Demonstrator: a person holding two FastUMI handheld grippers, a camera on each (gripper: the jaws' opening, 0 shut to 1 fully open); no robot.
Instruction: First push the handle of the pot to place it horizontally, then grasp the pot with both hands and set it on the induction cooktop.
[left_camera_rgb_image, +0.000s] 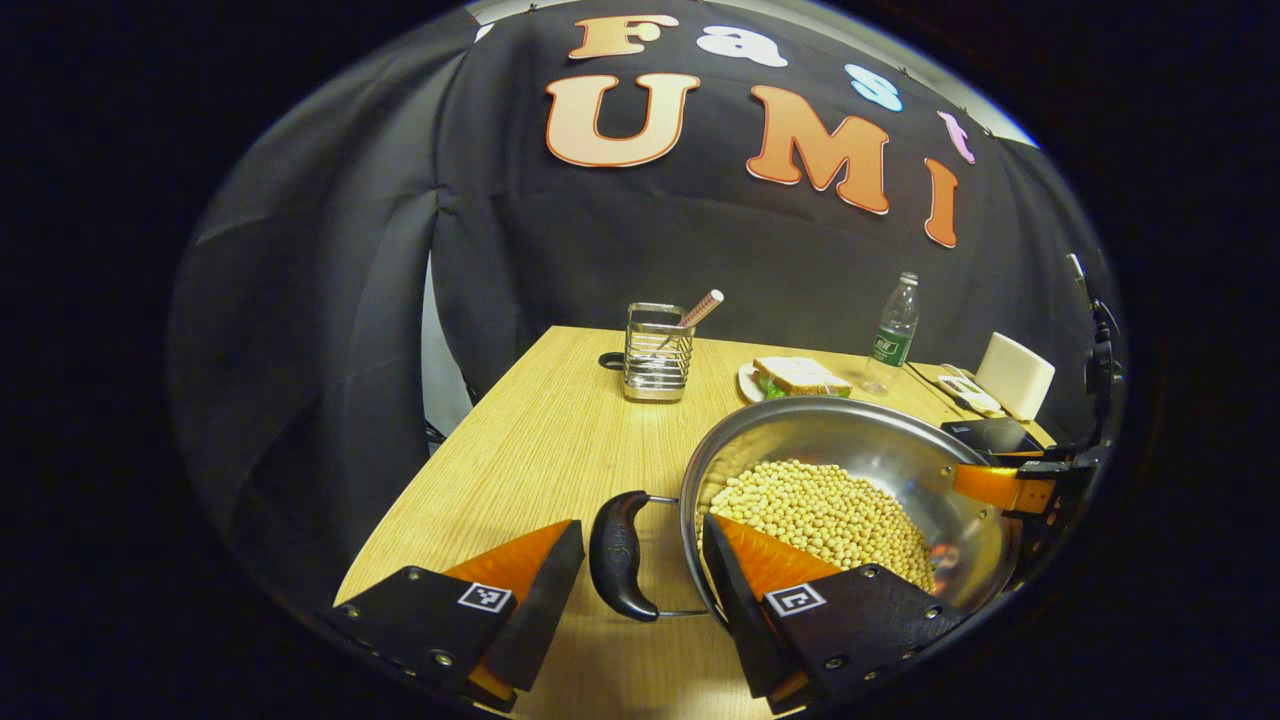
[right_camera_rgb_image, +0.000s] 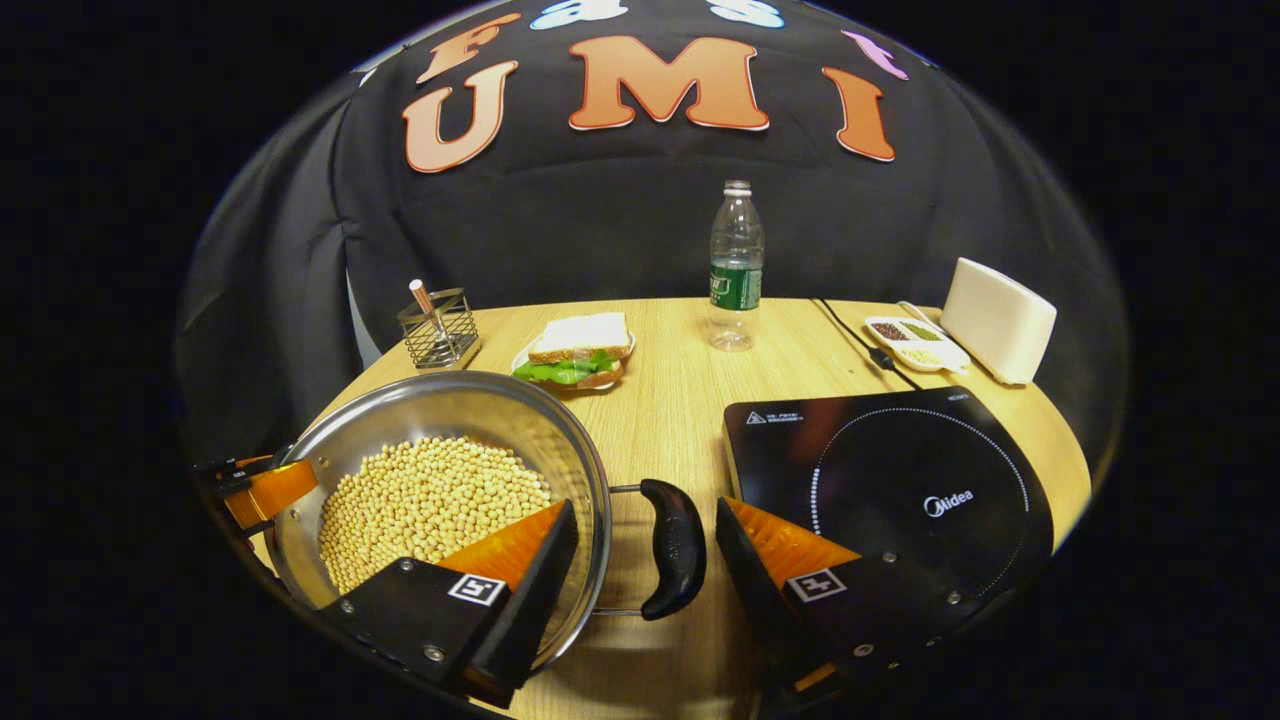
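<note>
Pot (left_camera_rgb_image: 860, 480), steel, loaded with soybeans (left_camera_rgb_image: 830, 515), sits on the wooden table (left_camera_rgb_image: 540, 450) at about 4 o'clock in the left gripper view. Left gripper (left_camera_rgb_image: 640, 575) is open, its two fingers straddling the pot's near side handle (left_camera_rgb_image: 620, 565) at 6 o'clock; one finger lies outside the handle, the other reaches over the rim above the beans. No finger presses the handle. Far off at 3 o'clock the other gripper shows at the opposite rim. Behind, at 12 o'clock: wire utensil holder (left_camera_rgb_image: 657, 352), sandwich on a plate (left_camera_rgb_image: 800, 378), water bottle (left_camera_rgb_image: 893, 335). Right gripper view: pot (right_camera_rgb_image: 450, 420) at 8 o'clock, its second handle (right_camera_rgb_image: 673, 560) at 6 o'clock between the spread fingers of the right gripper (right_camera_rgb_image: 640, 575), also open and not clamping. Induction cooktop (right_camera_rgb_image: 900, 480) lies just right of that handle at 4 o'clock, bare on top, close to the pot but apart from it. Judgement: handles appear to lie flat already, so the step in hand is the two-handed grasp. Next move calls for closing both grippers on the handles together, then a level lift and short sideways carry onto the cooktop, keeping the beans from spilling.
</note>
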